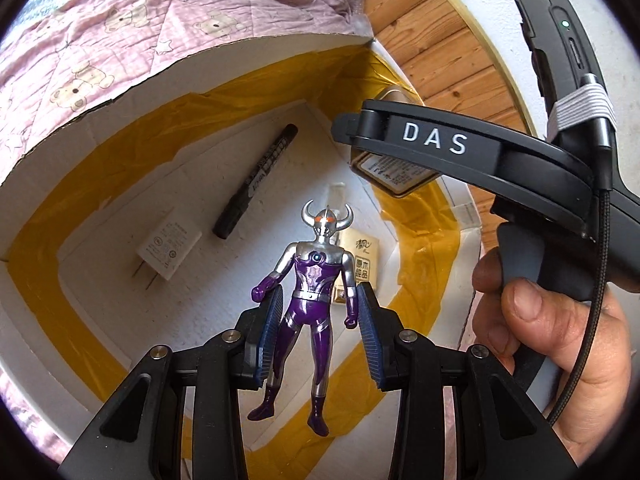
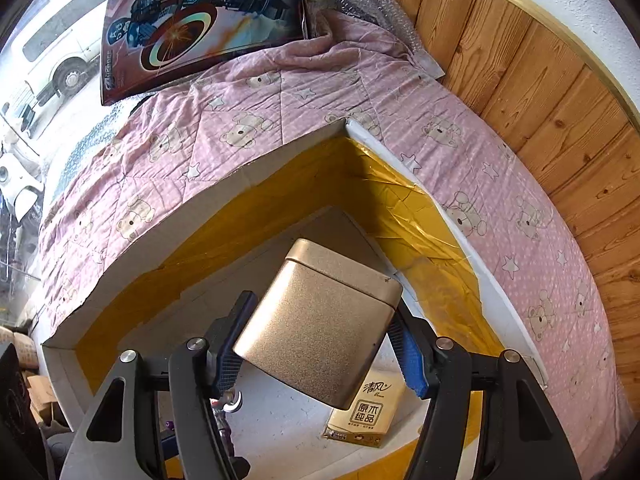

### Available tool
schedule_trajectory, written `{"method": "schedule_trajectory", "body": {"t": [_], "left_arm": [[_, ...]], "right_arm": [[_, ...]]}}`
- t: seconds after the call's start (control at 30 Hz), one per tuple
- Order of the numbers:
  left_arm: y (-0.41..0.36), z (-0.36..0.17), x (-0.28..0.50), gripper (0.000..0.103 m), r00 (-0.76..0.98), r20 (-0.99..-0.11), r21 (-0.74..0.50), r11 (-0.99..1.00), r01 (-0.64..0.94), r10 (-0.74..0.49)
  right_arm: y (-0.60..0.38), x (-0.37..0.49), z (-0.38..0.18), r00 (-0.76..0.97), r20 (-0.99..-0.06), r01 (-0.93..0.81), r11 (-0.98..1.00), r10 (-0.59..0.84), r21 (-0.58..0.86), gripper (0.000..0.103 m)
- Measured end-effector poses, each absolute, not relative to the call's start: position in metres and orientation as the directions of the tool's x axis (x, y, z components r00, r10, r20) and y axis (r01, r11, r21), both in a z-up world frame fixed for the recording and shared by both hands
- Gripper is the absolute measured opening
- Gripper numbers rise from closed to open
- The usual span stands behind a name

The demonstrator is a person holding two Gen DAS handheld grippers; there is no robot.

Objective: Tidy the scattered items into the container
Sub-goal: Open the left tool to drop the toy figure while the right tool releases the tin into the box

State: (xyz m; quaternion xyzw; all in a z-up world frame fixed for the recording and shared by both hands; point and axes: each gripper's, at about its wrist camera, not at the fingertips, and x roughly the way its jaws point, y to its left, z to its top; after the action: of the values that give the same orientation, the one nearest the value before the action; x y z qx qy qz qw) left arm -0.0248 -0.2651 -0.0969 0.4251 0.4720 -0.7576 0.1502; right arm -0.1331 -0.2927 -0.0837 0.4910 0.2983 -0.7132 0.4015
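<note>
Held between the blue pads of the left gripper point(image 1: 318, 334): a purple and silver toy figure point(image 1: 306, 300), horned head up, legs dangling, pinched at the hips and hanging above the inside of the box point(image 1: 120, 92). Lined with yellow tape, that white box, and resting on a pink bear-print quilt point(image 1: 100, 40). On its floor, from left to right: a white charger point(image 1: 170, 248) with prongs pointing down-left, just beside it a black marker point(image 1: 256, 182) lying slantwise, then a tan tissue pack point(image 1: 366, 258) partly hidden behind the figure. Further right, over the far corner of the box, the right gripper point(image 1: 404, 160), carried by a hand point(image 1: 560, 344) on its handle.

Seen from the right wrist: clamped on a gold tin point(image 2: 320, 324), the right gripper point(image 2: 316, 348), tin tilted and hanging above the box floor, tissue pack point(image 2: 362, 420) below it. Beyond the box, on the quilt point(image 2: 280, 104), a picture box point(image 2: 200, 20); wood panelling point(image 2: 540, 80) at right.
</note>
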Motion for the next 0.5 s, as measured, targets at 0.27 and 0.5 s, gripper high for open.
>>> {"method": "schedule_trajectory", "body": {"t": [0.27,0.5], "left_arm": [[-0.267,-0.103,-0.038,0.039,-0.582,-0.786,-0.595,-0.508,0.623,0.208],[-0.271,-0.107,-0.046,0.040,-0.571,-0.793,-0.588,-0.509,0.628,0.212]], "right_arm": [[-0.306,-0.140,-0.100,-0.184,-0.956,0.891,-0.450,-0.230,-0.063,0.065],[-0.312,-0.147,-0.111,-0.198,-0.960,0.895,-0.437,-0.200,-0.094,0.065]]}}
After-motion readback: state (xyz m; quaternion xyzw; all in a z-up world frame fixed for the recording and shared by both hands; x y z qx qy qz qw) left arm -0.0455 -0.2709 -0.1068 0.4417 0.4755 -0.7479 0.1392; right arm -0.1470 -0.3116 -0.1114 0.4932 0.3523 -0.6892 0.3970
